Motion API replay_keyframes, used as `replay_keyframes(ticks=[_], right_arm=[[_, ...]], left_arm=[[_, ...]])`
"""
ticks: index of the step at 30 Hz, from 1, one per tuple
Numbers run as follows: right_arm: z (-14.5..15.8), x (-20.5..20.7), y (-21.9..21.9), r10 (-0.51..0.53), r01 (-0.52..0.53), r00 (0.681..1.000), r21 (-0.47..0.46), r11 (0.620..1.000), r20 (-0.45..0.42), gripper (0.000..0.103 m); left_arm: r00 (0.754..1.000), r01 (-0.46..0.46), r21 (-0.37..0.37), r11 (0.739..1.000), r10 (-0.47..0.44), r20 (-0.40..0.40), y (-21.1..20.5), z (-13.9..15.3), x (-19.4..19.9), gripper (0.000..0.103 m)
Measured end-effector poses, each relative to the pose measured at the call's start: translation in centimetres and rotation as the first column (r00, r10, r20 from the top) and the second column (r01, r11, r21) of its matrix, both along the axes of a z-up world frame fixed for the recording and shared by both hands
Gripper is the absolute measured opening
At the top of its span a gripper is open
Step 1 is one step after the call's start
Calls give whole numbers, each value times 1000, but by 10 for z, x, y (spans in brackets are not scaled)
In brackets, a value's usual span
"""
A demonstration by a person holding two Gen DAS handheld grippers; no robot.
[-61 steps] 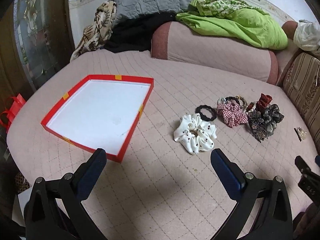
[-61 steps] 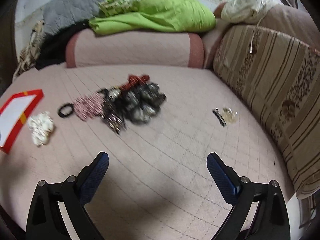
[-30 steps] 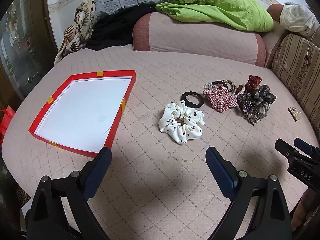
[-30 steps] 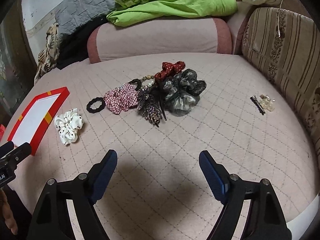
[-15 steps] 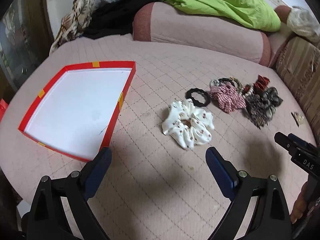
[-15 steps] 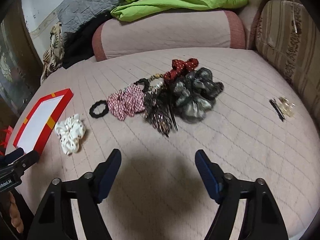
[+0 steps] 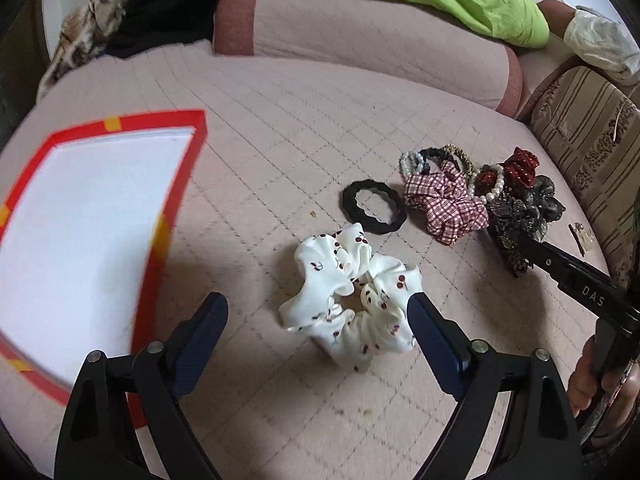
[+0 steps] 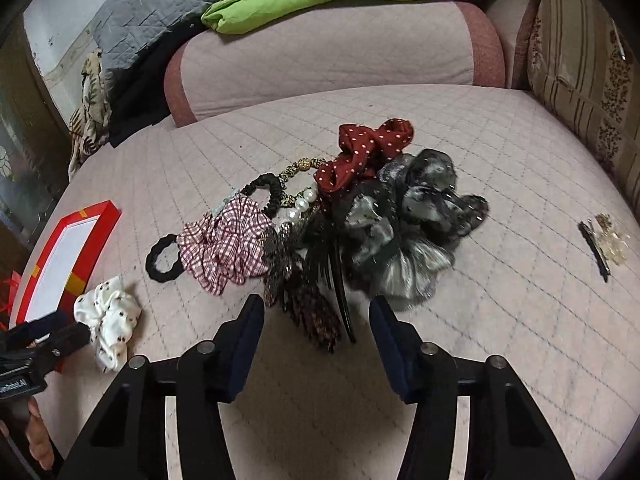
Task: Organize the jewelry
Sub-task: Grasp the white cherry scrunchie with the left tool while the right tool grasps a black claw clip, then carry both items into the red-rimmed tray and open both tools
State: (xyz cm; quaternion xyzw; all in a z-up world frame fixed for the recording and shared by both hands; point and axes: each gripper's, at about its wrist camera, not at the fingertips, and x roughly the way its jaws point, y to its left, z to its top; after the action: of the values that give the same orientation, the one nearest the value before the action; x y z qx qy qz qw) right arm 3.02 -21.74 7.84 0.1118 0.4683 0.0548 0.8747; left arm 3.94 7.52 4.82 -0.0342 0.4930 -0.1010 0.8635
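A white cherry-print scrunchie (image 7: 340,280) lies on the pink quilted bed. My left gripper (image 7: 316,306) hangs just over it, its jaws wide and closing slightly; the right fingertip (image 7: 420,316) overlaps the scrunchie's right edge and no pad presses it. In the right wrist view my right gripper (image 8: 317,312) is closing, with the tail of a dark beaded hair clip (image 8: 312,316) between its tips, untouched. Behind it sit a red gingham scrunchie (image 8: 224,248), a grey-black scrunchie (image 8: 412,232), a red dotted bow (image 8: 368,152) and pearls (image 8: 300,204).
A red-rimmed tray (image 7: 176,184) with a white floor lies to the left. A black hair tie (image 7: 374,207) sits beyond the white scrunchie. Small clips (image 8: 604,244) lie at the right. A pink bolster (image 7: 360,32) and a striped cushion (image 8: 580,60) bound the bed.
Both grippers have come forward and down toward the pile. The left one now straddles the white scrunchie. The right one's jaws have narrowed around the dark clip.
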Motion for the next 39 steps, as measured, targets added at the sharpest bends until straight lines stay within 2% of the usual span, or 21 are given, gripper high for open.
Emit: replay_keyframes(ticks=[2, 3, 4, 5, 6, 8, 9, 12, 15, 22, 29, 35, 39], right_arm=[[-3, 7, 2, -3, 3, 1000, 3, 1000, -7, 58], [-4, 9, 1, -5, 5, 1000, 9, 1000, -10, 53], [-6, 11, 1, -7, 7, 1000, 18, 1000, -15, 48], [-7, 13, 2, -8, 9, 1000, 26, 1000, -24, 39], [-9, 14, 2, -8, 9, 999, 32, 999, -33, 36], [-8, 11, 2, -9, 10, 1000, 46, 999, -30, 31], [-7, 9, 3, -6, 8, 1000, 57, 998, -31, 20], [-1, 1, 5, 9, -6, 1000, 87, 996, -29, 15], [7, -13, 5, 13, -11, 1000, 96, 995, -17, 11], [22, -48, -3, 6, -3, 1000, 157, 988, -17, 10], [41, -89, -1, 18, -21, 1000, 196, 980, 16, 10], [53, -99, 2, 13, -19, 999, 207, 978, 30, 10], [72, -104, 11, 42, -55, 997, 206, 977, 68, 10]], left_arm=[[1000, 2, -3, 1000, -2, -22, -3, -7, 5, 84], [999, 7, -3, 1000, -7, -31, -5, -10, 6, 81], [999, 19, -13, 1000, -20, -47, -8, -14, 8, 71], [998, 28, -25, 999, -30, -62, -11, -17, 9, 56], [996, 32, -35, 999, -35, -79, -13, -19, 10, 48], [996, 24, -31, 999, -26, -83, -16, -20, 9, 20], [996, 20, -36, 999, -22, -81, -17, -19, 8, 13], [997, 11, -64, 998, -16, -82, -18, -12, 0, 12], [999, 21, -71, 997, -24, -47, -17, 3, -17, 12], [1000, 7, -80, 997, -5, 19, -7, 35, -58, 12], [997, 6, -82, 997, 0, 74, 0, 52, -91, 12], [993, 25, -57, 998, -18, 121, -3, 66, -102, 12], [988, 4, -56, 998, 5, 156, 11, 79, -112, 12]])
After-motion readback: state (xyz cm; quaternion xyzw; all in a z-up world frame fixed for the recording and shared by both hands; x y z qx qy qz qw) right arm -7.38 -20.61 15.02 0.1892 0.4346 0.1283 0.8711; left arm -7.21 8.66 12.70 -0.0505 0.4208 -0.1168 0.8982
